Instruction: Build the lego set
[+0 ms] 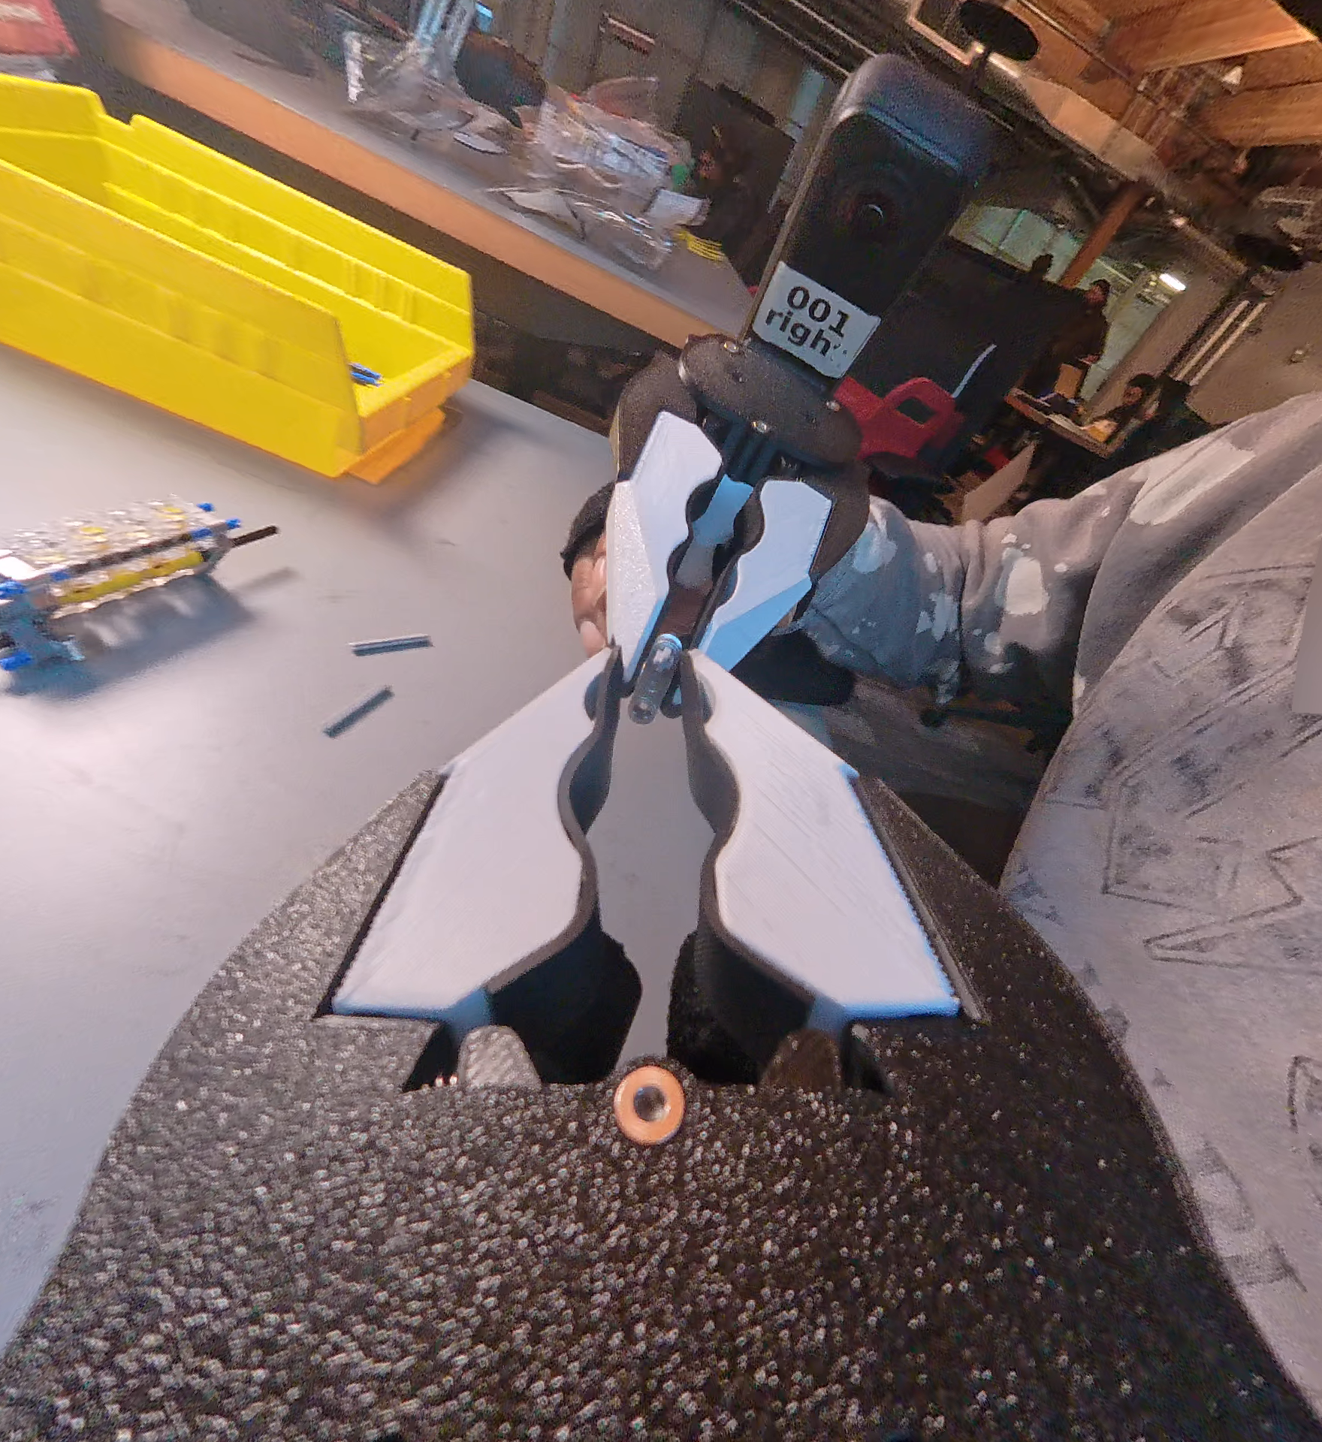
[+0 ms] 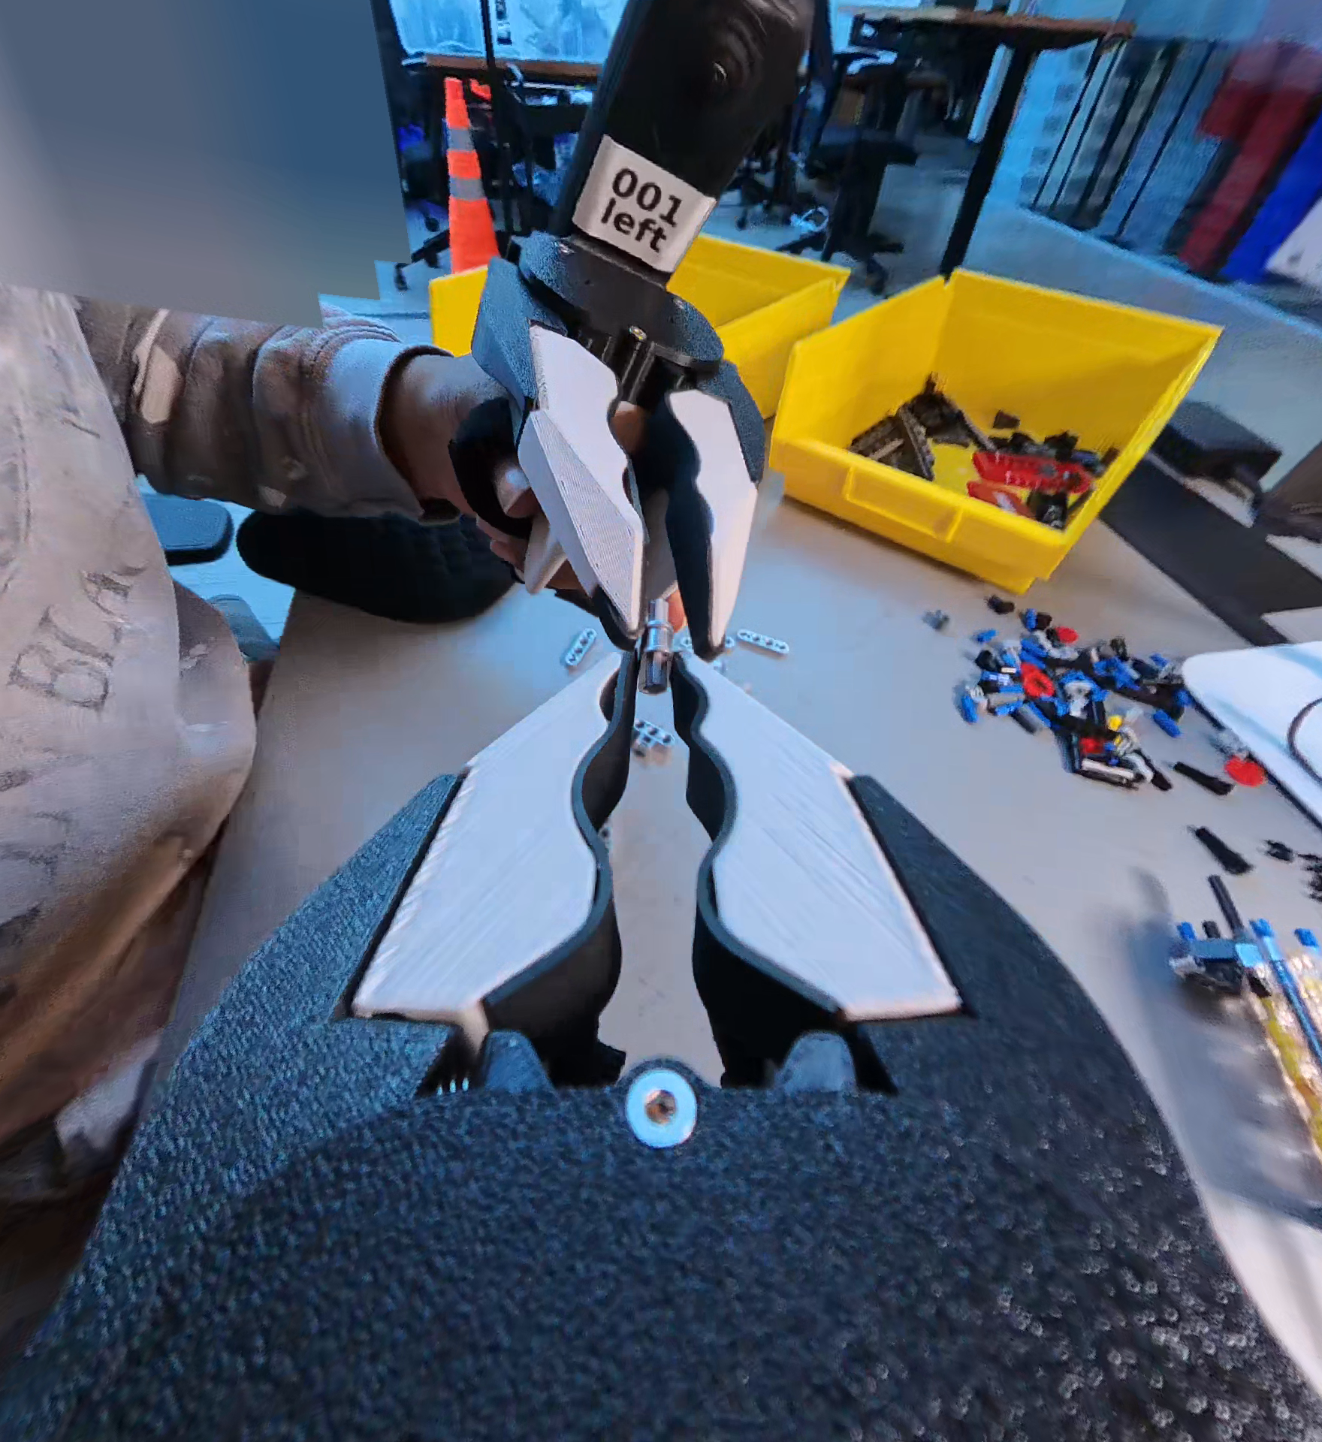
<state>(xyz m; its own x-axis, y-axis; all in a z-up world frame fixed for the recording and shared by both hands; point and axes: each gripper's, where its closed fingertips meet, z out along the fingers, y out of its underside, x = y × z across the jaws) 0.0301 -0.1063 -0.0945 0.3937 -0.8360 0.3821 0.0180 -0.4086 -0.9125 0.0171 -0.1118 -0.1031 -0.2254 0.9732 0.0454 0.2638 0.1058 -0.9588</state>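
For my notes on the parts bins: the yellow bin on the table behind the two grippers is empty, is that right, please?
Not quite: the yellow bin behind the left gripper and right gripper is not empty. The right wrist view shows black and red pieces lying in it.

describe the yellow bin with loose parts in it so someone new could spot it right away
In the right wrist view, start at the grey table and look to its far right side, behind the scattered pile of small blue, black and red pieces. There sits the yellow bin. Unlike the yellow bin beside it, its open top shows black and red parts heaped inside.
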